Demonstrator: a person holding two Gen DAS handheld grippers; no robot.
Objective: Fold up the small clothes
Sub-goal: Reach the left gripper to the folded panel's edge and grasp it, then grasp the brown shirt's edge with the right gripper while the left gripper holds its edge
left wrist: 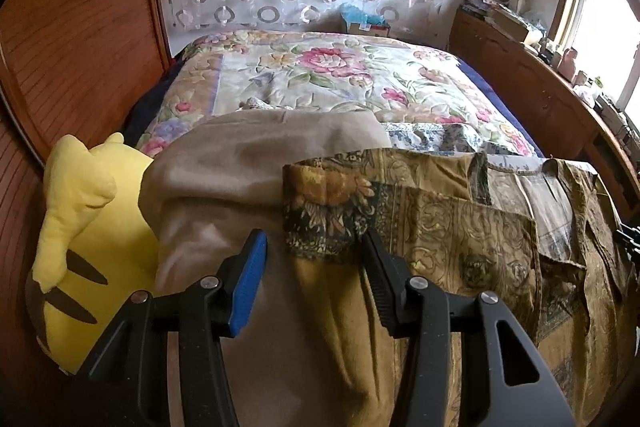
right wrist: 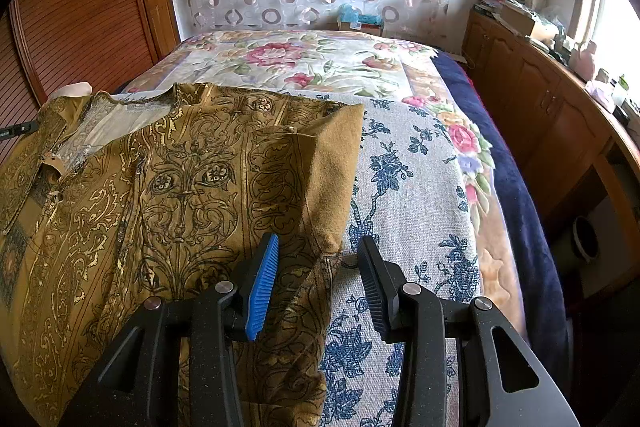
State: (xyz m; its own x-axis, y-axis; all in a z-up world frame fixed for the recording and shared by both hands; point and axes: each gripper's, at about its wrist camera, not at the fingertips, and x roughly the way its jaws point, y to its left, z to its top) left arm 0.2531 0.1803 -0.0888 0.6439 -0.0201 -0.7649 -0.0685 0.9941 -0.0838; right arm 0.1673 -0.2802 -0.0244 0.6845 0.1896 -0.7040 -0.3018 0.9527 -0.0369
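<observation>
On floral bedspread (right wrist: pixel 328 63): ochre shirt (right wrist: pixel 180 167); left claw (left wrist: pixel 312 251), right claw (right wrist: pixel 318 259) both spread apart.

Daylight enters from the window (left wrist: pixel 608 27) at about two o'clock in both views and is overexposed to plain white there. The bed is evenly lit, with soft shadows. Strong fisheye bending curves the wardrobe (right wrist: pixel 76 11) at ten o'clock, and the corners are black. The close gripper parts look slightly soft.

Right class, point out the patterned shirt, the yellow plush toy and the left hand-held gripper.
patterned shirt (right wrist: pixel 192 187), right wrist view, front panel.
yellow plush toy (left wrist: pixel 80 227), left wrist view, its body.
left hand-held gripper (left wrist: pixel 314 247), left wrist view, between the fingertips.
</observation>
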